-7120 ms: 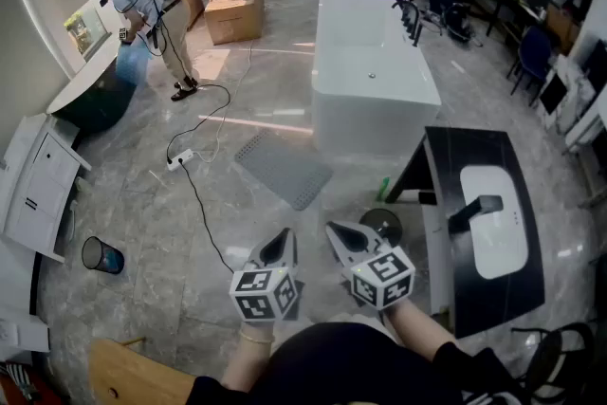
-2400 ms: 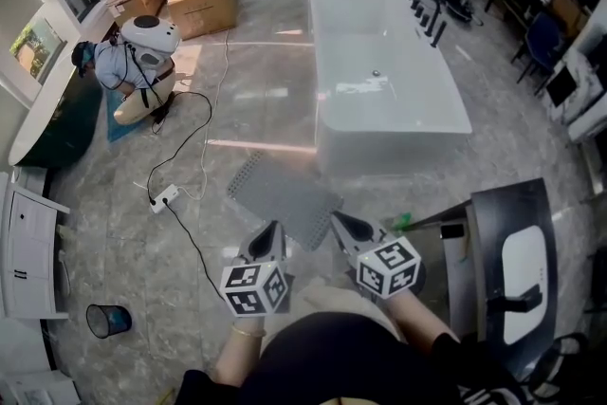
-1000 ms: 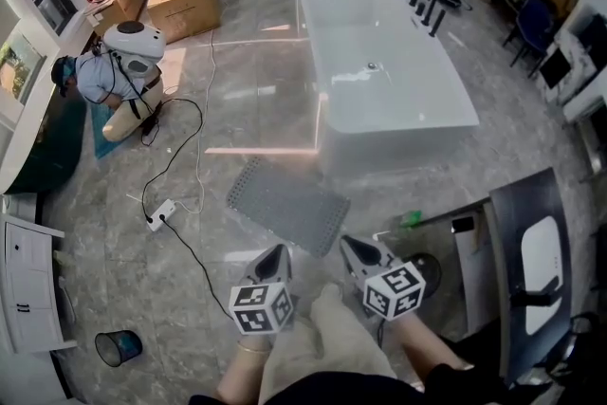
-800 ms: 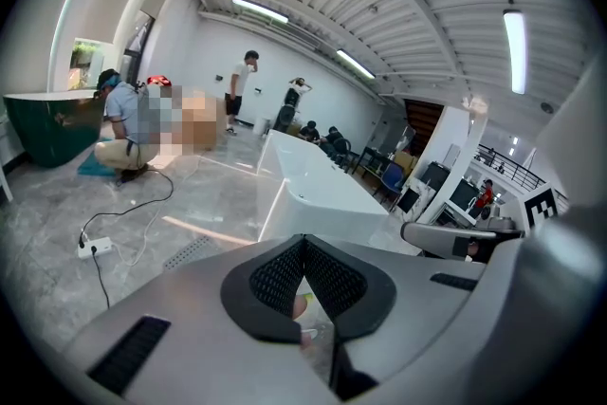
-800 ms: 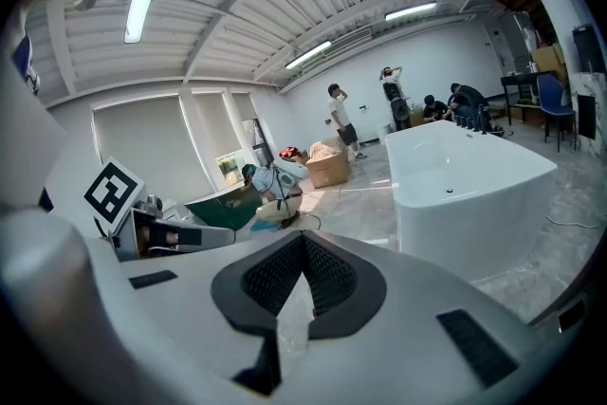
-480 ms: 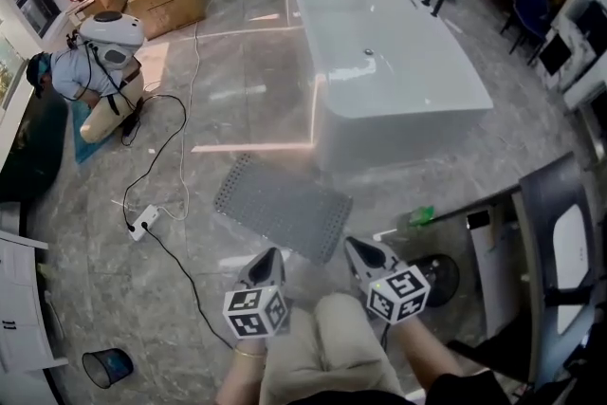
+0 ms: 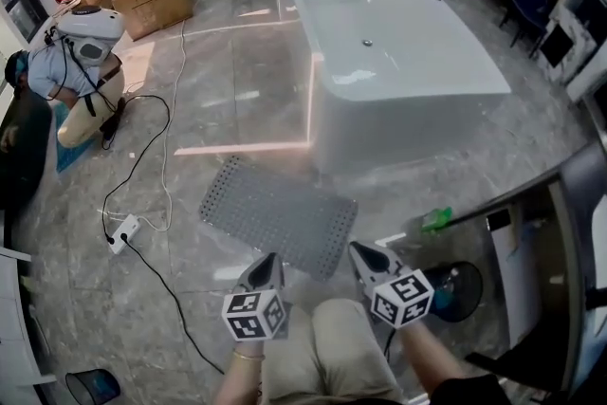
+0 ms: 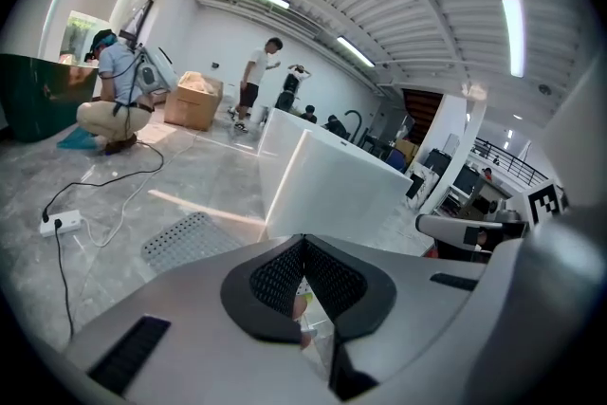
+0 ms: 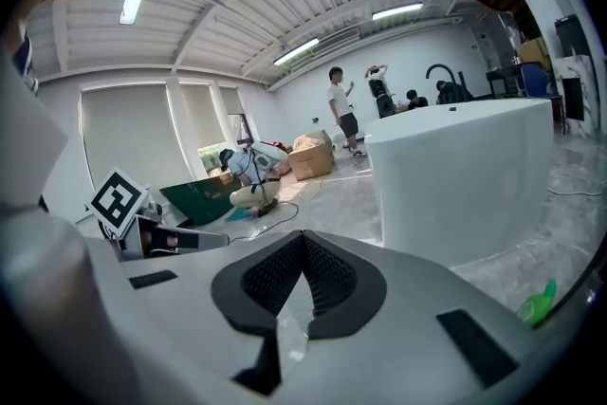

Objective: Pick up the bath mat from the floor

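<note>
- L gripper [image 7: 267,263], lower centre of head view: jaws pressed together at the tips, nothing pinched. Its own view shows a small pinkish bit thru the gap behind the tips; can't tell what.
- R gripper [image 7: 364,253], just right of it: jaws also closed, empty.
- Bath mat [image 7: 275,215]: grey, perforated, flat on the floor at mid-frame, just above both tips in the pic, apart from them.
- L gripper view shows only part of the mat, rest hidden by gripper body; R gripper view doesn't show it.
- White bathtub [image 7: 398,43] beyond mat, upper right.
- Green bottle [image 7: 436,221] right of mat, partly under a dark counter edge.
- Bin [image 7: 92,386] cut off at bottom left.
- Crouching person [image 7: 81,52] at upper left edge; power strip [image 7: 123,230] nearby.
</note>
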{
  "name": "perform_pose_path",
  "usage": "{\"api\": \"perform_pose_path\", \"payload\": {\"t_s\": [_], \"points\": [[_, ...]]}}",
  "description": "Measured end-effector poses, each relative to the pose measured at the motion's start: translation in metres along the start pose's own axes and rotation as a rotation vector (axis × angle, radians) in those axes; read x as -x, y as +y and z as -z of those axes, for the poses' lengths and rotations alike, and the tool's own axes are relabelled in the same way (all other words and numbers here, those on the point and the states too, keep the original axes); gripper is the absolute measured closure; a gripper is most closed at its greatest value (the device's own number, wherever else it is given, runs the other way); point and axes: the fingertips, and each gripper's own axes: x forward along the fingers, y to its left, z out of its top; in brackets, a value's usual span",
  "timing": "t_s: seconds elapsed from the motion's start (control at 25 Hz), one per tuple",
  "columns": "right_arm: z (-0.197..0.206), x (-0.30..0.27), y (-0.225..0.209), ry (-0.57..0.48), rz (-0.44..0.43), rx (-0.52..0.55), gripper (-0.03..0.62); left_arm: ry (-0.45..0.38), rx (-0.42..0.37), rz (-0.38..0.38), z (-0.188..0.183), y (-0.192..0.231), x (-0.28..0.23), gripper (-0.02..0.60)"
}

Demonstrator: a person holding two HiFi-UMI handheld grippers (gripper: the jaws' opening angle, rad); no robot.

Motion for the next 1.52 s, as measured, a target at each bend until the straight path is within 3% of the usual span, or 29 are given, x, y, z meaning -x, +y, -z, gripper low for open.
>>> {"api": "perform_pose_path", "payload": {"t_s": [0.44, 1.04, 1.52], "points": [[0.107, -0.070, -0.055, -0.007, 0.017, 0.015, 0.583, 0.002, -0.067, 0.035, 0.078, 0.054, -0.097, 0.580], [0.204, -0.118, -0.090, -0.015, 0.049, 0.047, 0.583, 0.034, -0.176, 0.113, 0.139, 0.100, -0.173, 0.581], [0.258, -0.147, -0.113, -0.017, 0.085, 0.026, 0.583, 0.028, -0.127, 0.074, 0.192, 0.144, -0.205, 0.581]]}}
